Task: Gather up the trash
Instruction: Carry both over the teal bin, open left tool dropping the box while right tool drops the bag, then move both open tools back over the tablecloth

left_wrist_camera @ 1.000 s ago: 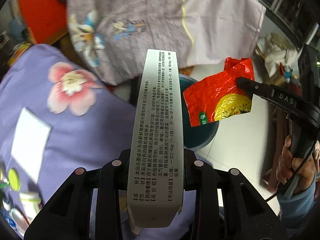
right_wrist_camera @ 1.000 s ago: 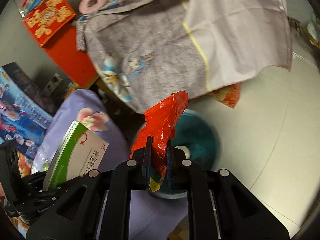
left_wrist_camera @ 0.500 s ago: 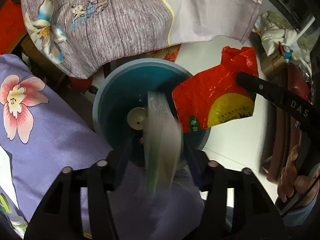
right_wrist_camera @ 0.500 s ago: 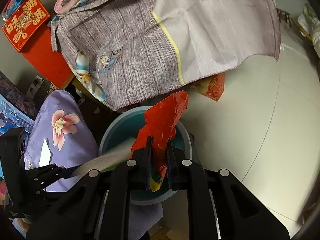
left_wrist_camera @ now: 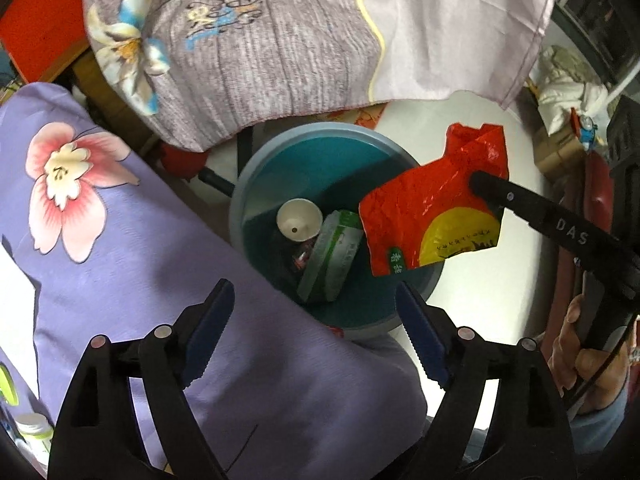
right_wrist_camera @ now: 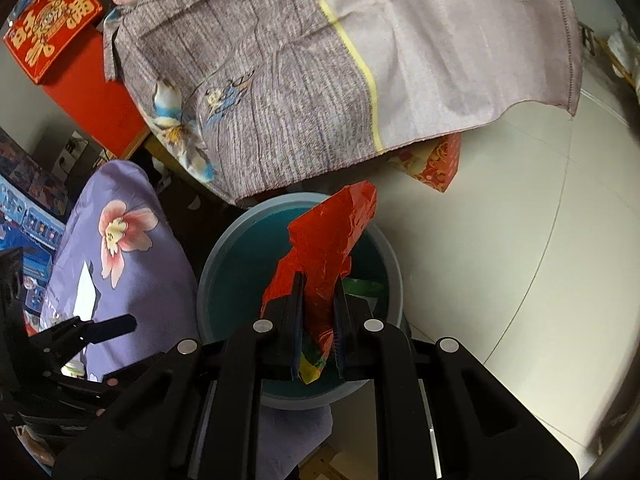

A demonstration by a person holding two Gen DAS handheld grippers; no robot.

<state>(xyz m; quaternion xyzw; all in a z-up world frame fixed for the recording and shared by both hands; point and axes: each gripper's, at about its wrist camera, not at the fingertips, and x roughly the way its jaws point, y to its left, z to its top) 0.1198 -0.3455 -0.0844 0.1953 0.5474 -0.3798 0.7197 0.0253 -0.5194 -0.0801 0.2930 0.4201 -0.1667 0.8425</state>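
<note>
The left gripper (left_wrist_camera: pixel 310 326), jaws just spread and empty, hangs over the teal bin (left_wrist_camera: pixel 256 184); the green-and-white carton (left_wrist_camera: pixel 330 258) it clasped a second ago now lies inside beside a white funnel (left_wrist_camera: pixel 298 222). The right gripper (right_wrist_camera: pixel 318 320) clenches a red foil wrapper (right_wrist_camera: pixel 328 240) above the rim, poised to drop.

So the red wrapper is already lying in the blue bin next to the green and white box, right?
Not quite. The red wrapper is held above the blue bin, clamped in the right gripper, as the right wrist view shows. Only the green and white box lies inside.
</note>
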